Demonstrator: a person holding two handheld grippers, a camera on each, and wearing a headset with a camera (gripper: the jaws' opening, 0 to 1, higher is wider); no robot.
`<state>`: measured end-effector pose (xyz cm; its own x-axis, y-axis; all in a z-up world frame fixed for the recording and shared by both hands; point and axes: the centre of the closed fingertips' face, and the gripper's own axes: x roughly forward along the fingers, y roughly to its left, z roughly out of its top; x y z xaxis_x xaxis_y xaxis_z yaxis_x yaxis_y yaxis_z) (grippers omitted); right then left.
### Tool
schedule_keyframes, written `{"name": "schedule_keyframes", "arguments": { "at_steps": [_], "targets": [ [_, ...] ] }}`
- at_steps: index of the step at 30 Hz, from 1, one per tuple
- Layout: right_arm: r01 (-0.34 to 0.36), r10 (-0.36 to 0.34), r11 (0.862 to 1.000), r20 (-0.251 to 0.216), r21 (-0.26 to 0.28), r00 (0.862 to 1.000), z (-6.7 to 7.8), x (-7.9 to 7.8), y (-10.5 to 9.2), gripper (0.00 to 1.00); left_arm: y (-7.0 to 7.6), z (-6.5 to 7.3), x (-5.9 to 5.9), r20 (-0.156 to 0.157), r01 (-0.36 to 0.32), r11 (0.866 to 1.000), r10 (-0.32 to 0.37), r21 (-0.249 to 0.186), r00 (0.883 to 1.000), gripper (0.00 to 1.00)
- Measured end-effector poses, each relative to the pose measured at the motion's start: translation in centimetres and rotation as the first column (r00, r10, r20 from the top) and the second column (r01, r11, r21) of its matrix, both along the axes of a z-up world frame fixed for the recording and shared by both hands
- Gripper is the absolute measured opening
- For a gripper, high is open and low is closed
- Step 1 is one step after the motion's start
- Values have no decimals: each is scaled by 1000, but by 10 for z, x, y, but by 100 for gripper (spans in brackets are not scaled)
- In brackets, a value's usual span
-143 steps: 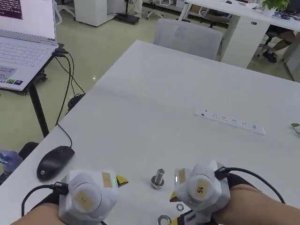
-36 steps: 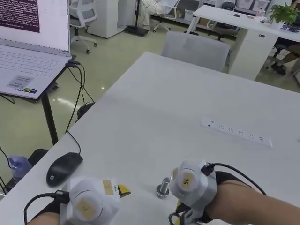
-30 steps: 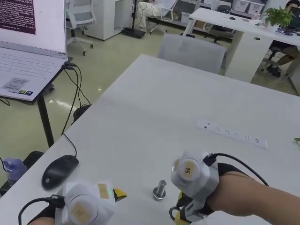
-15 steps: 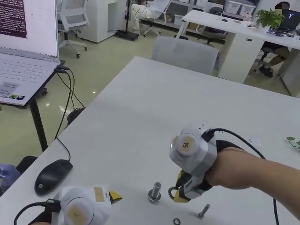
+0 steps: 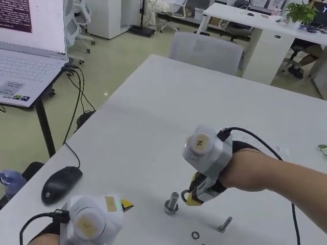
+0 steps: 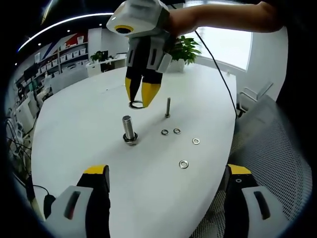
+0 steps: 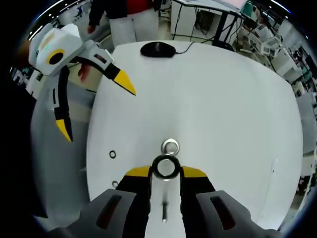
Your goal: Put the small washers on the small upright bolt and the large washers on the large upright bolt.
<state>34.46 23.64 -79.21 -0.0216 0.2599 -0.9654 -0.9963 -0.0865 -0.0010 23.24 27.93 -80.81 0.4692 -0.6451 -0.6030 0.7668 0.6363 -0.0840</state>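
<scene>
My right gripper [image 5: 191, 199] is shut on a large steel washer [image 7: 166, 167], holding it in the air just right of the large upright bolt [image 5: 172, 201]. In the right gripper view the bolt's top [image 7: 170, 147] sits just beyond the washer. The left gripper view shows that washer [image 6: 136, 104] hanging above and behind the large bolt [image 6: 130, 130]. The thin small bolt [image 6: 168, 106] stands further off. Several small washers [image 6: 177, 131] lie on the white table between the bolts and my left gripper [image 6: 167, 171], which is open and holds nothing.
A black mouse [image 5: 61, 184] with its cable lies at the table's left edge. A white power strip [image 5: 255, 140] lies beyond the right arm. A laptop [image 5: 25, 61] sits on a stand to the left, and a grey chair [image 5: 207, 51] at the far end.
My right gripper has risen from the near edge of the table with the large washer and moved over beside the large bolt. The left gripper has stayed low at the front left.
</scene>
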Motion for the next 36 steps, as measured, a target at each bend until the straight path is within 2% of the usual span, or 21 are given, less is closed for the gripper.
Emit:
{"name": "schedule_keyframes", "arguments": {
  "at_steps": [12, 26, 36],
  "targets": [
    [-8, 8, 1000, -2, 1, 1000, -9, 6, 18, 21, -3, -2, 1, 1, 7, 1000, -7, 7, 1000, 95],
    [-29, 29, 999, -13, -23, 1000, -21, 5, 24, 21, 0, -4, 2, -6, 1, 1000, -1, 9, 1000, 93],
    [-42, 42, 998, -14, -52, 999, -35, 8, 22, 22, 4, -3, 4, 1, -7, 1000, 7, 9, 1000, 91]
  ]
}}
